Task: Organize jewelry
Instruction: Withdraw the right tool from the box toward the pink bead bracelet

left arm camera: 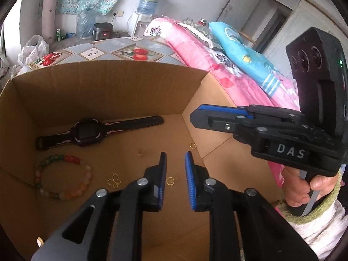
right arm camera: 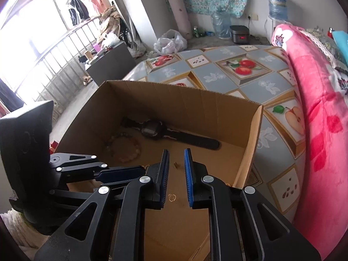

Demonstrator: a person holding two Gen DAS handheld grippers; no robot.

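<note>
contents of cardboard box (left arm camera: 113, 91), listed outward from my left gripper (left arm camera: 175, 158): gold ring charm (left arm camera: 170, 181) under its tips; butterfly charm (left arm camera: 114, 181) and bead bracelet (left arm camera: 63, 177) to its left; gold ring (left arm camera: 192, 145) just ahead; watch (left arm camera: 87, 133) beyond. left gripper slightly parted, empty. my right gripper (right arm camera: 176, 158) likewise, over the box floor. bench (right arm camera: 250, 82) beneath.

One box (left arm camera: 113, 91). Inside it: one watch (left arm camera: 87, 132), one bead bracelet (left arm camera: 63, 177), one butterfly charm (left arm camera: 114, 181), one gold ring (left arm camera: 192, 145), one gold piece (left arm camera: 170, 181) beside pads, one faint small item (left arm camera: 142, 152), kind unclear. Two grippers: left (left arm camera: 175, 163), right (right arm camera: 176, 161).
</note>
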